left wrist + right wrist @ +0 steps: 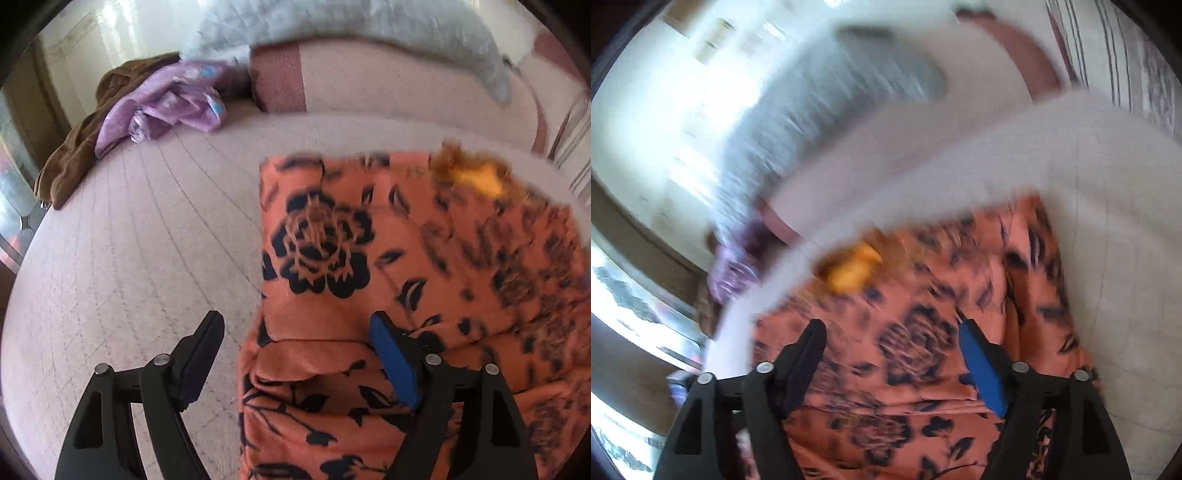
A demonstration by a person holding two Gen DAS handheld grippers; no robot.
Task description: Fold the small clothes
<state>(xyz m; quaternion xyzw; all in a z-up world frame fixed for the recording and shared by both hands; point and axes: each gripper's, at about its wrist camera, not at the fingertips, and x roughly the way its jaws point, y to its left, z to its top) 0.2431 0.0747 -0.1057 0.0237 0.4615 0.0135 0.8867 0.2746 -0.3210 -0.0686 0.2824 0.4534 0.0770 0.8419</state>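
Orange floral garment (369, 266) lies partly folded on the pale pink bed (140, 236), black rose print up, with a fuzzy yellow-orange patch (476, 177) at its far edge. Left tongs (297, 339) are spread wide, holding nothing; the left finger sits over bare bedcover, the blue-padded right finger over the cloth's near left part, so the garment's left edge runs away from the camera between the two fingers. A folded ridge of cloth lies just ahead of that gripper. Right tongs (892, 341) also spread, empty, hovering over the middle of the same garment (923, 332); view is heavily motion-blurred, so height above the cloth can't be told. Garment seems to stretch away from both grippers toward the headboard side, long axis roughly along the fingers, though the blur makes this uncertain. Judgement: left tongs are nearer a graspable edge, the right is over the flat interior and would need to shift to a hem. Off to the far left, a purple patterned cloth (170, 103) on a brown garment (81, 147), well apart; grey pillow (351, 26) at the back.
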